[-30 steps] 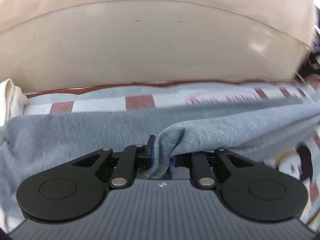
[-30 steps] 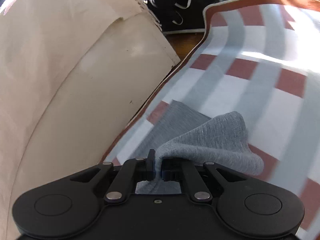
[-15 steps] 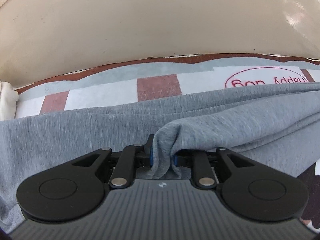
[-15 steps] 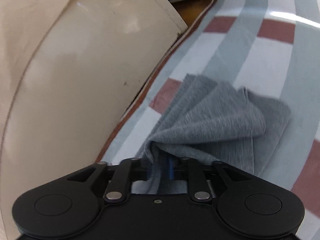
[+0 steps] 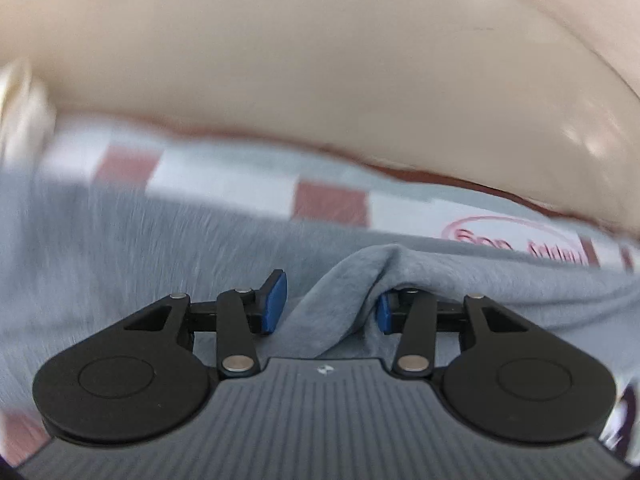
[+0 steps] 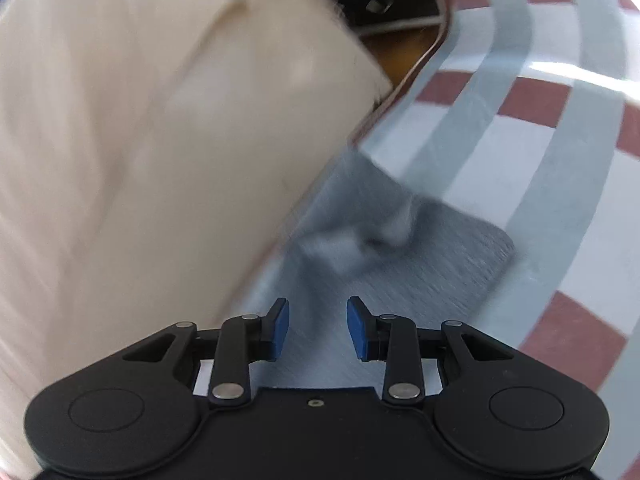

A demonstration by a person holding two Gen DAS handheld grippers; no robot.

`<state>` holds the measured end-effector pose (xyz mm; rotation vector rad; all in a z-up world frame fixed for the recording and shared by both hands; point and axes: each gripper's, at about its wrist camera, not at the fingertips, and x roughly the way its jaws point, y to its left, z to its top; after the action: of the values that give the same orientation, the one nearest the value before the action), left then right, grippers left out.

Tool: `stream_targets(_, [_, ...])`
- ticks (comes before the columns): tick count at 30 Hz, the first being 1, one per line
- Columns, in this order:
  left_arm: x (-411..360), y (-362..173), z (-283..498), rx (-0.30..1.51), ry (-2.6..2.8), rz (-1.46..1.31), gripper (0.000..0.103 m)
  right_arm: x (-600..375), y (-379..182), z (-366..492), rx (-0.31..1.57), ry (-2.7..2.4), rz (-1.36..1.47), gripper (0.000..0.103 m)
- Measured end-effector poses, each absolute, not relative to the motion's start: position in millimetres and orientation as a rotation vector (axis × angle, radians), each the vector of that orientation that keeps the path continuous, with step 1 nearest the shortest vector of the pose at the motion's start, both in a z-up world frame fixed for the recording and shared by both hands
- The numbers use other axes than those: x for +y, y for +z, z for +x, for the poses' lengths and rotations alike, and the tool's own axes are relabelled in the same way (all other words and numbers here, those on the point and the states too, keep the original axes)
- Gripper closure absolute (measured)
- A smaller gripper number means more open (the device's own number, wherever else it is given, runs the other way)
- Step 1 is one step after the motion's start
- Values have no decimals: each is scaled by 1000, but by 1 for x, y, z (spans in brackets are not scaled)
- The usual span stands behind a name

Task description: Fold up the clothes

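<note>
A grey knit garment lies on a red, white and grey checked mat beside a cream cushioned edge. The left gripper has its jaws spread, with a raised fold of the cloth lying loose between them. The right gripper is likewise spread, nothing between its pads, the garment's end just ahead. The cloth's long axis runs sideways across the left gripper, which sits nearer.

Setting: home living area | Evidence: cream leather sofa base; checkered red-grey-white floor mat; grey knit garment
</note>
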<state>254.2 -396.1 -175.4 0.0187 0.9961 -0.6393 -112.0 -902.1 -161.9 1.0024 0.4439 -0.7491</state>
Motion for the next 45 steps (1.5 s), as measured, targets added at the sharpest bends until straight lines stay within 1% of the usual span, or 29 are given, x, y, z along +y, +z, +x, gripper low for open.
stream_targets(1, [-396, -180, 264, 1040, -623, -9, 56, -899, -163, -101, 508, -753, 948, 65])
stream_targets(4, [-402, -184, 277, 1072, -632, 19, 56, -886, -169, -69, 663, -734, 787, 65])
stream_targets(6, [-411, -176, 274, 1031, -654, 101, 56, -876, -177, -47, 751, -707, 695, 65])
stream_targets(7, [-413, -172, 273, 1007, -667, 129, 56, -872, -179, -39, 771, -705, 657, 63])
stream_targets(10, [-407, -162, 274, 962, -712, 82, 56, -864, -187, -20, 807, -713, 564, 62])
stream_targets(12, [-398, -159, 277, 951, -739, 11, 55, -870, -193, -15, 795, -727, 555, 62])
stream_targets(13, [-394, -159, 280, 952, -740, -24, 52, -875, -196, -16, 781, -737, 563, 62])
stream_targets(15, [-389, -158, 284, 957, -738, -62, 51, -884, -197, -23, 734, -773, 606, 66])
stream_targets(16, [-389, -158, 284, 959, -734, -64, 50, -887, -195, -30, 709, -801, 629, 66])
stream_targets(18, [-394, -155, 279, 931, -717, 19, 48, -894, -189, -45, 652, -873, 670, 67])
stream_targets(19, [-397, -153, 275, 902, -710, 75, 44, -896, -186, -52, 628, -920, 678, 62])
stream_targets(21, [-408, -150, 264, 824, -698, 207, 41, -901, -183, -61, 627, -1021, 645, 61])
stream_targets(23, [-419, -148, 255, 791, -728, 284, 41, -905, -184, -70, 637, -1051, 647, 61])
stream_targets(27, [-423, -138, 242, 776, -910, 204, 41, -911, -183, -89, 617, -1054, 688, 60])
stream_targets(29, [-427, -136, 229, 730, -935, 207, 37, -911, -178, -97, 633, -1083, 695, 59])
stream_targets(30, [-430, -137, 221, 708, -935, 222, 30, -909, -176, -105, 655, -1115, 726, 59])
stream_targets(31, [-438, -141, 215, 730, -969, 227, 30, -906, -174, -113, 676, -1147, 758, 58])
stream_targets(32, [-445, -145, 209, 753, -1003, 231, 30, -904, -171, -121, 672, -1170, 800, 56])
stream_targets(34, [-461, -153, 197, 799, -1070, 240, 30, -900, -164, -141, 567, -1167, 911, 55])
stream_targets(35, [-468, -157, 191, 822, -1104, 244, 31, -900, -165, -144, 530, -1129, 951, 50])
stream_targets(38, [-492, -169, 175, 897, -1203, 249, 32, -904, -181, -145, 536, -1034, 1112, 50])
stream_targets(41, [-534, -176, 178, 989, -1191, 212, 31, -901, -200, -145, 485, -977, 1245, 50])
stream_targets(43, [-565, -182, 182, 978, -1082, 308, 31, -901, -207, -140, 454, -965, 1250, 48])
stream_targets(45, [-588, -189, 190, 990, -999, 348, 32, -897, -211, -138, 390, -988, 1219, 41])
